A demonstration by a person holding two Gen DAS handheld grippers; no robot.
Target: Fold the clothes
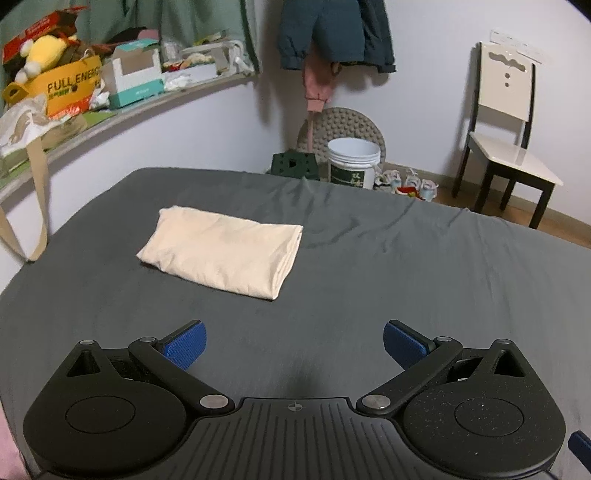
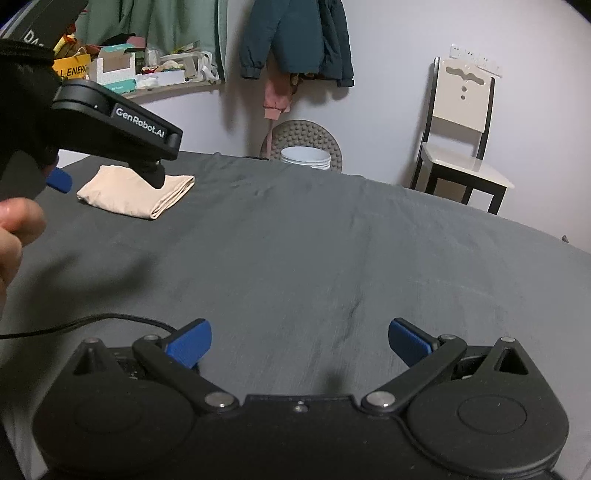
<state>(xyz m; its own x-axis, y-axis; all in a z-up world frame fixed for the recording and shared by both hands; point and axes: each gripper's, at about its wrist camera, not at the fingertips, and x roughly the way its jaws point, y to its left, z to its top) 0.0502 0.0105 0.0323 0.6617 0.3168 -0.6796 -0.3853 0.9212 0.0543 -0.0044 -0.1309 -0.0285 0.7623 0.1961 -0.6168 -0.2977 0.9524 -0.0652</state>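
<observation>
Left wrist view: we hold the left gripper above the dark grey bed sheet, jaws released and spread wide, with nothing between the blue pads. The folded cream garment lies flat on the sheet ahead of the jaws and slightly left, well apart from them. Beyond the bed we see a white bucket, a white chair, a teal jacket hanging on the wall, and a cluttered shelf at left.

Right wrist view: we hold the right gripper over bare sheet, jaws released and empty. The folded cream garment lies far left on the bed. The left gripper hangs above it, partly covering it; a hand shows at the left edge. A black cable runs across the sheet near the left pad.
</observation>
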